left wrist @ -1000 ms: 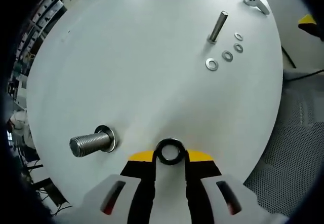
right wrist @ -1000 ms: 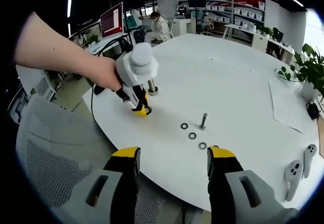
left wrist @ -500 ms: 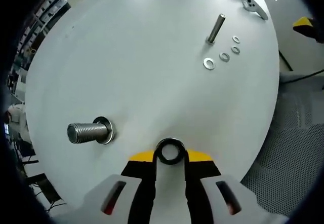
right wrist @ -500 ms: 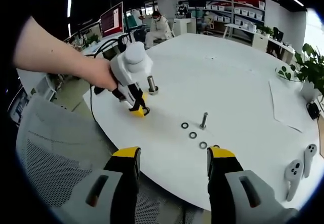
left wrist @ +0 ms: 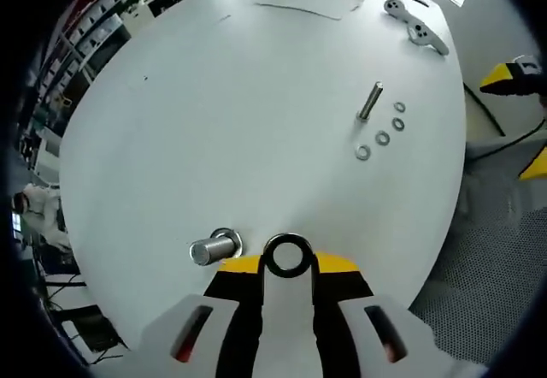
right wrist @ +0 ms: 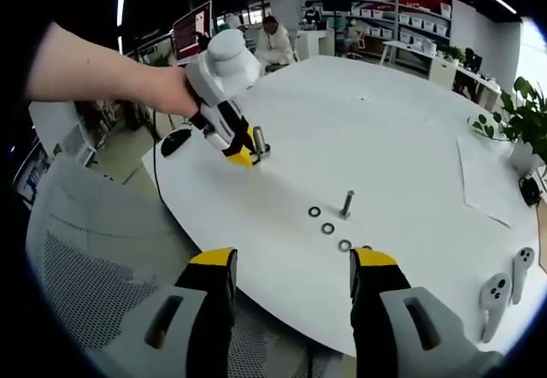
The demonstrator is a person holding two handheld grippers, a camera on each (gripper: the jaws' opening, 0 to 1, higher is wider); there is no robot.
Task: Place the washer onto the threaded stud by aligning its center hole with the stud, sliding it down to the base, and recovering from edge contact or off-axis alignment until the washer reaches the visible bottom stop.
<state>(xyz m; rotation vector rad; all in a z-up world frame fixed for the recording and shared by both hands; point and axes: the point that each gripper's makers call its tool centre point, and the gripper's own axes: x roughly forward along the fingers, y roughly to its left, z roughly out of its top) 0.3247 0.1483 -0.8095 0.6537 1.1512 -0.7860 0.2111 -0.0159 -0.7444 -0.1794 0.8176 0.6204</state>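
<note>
— Where's the washer right now?

— I have it in the left tool [left wrist: 287, 256], pinched edge-on between the two yellow-tipped jaws, so in the left gripper view I look straight through its hole. The washer [left wrist: 287, 256] sits just beside the top of the large threaded stud [left wrist: 214, 249], off to one side of it and not over it; I can't tell whether the two touch.

— And the stud itself?

— It stands upright on the white round table [left wrist: 256, 121], close to the table's edge, with a flat ring at its base (a collar or another washer, I can't say which). In the right gripper view the left tool [right wrist: 242, 156] is held by a bare hand [right wrist: 175, 103], its yellow tips right against the stud [right wrist: 259, 141].

— Anything else around the stud?

— Well apart from it, toward the middle of the table, a slimmer bolt [left wrist: 370, 102] stands upright with three small washers [left wrist: 381, 138] lying in a row just beside it. Farther still from the stud lie two grey controllers [left wrist: 416, 26] and a sheet of paper [left wrist: 309, 5].

— Your right tool?

— The right tool [right wrist: 291, 262] is spread wide with nothing between the jaws, hanging off the table's edge above a mesh chair [right wrist: 94, 258].
</note>
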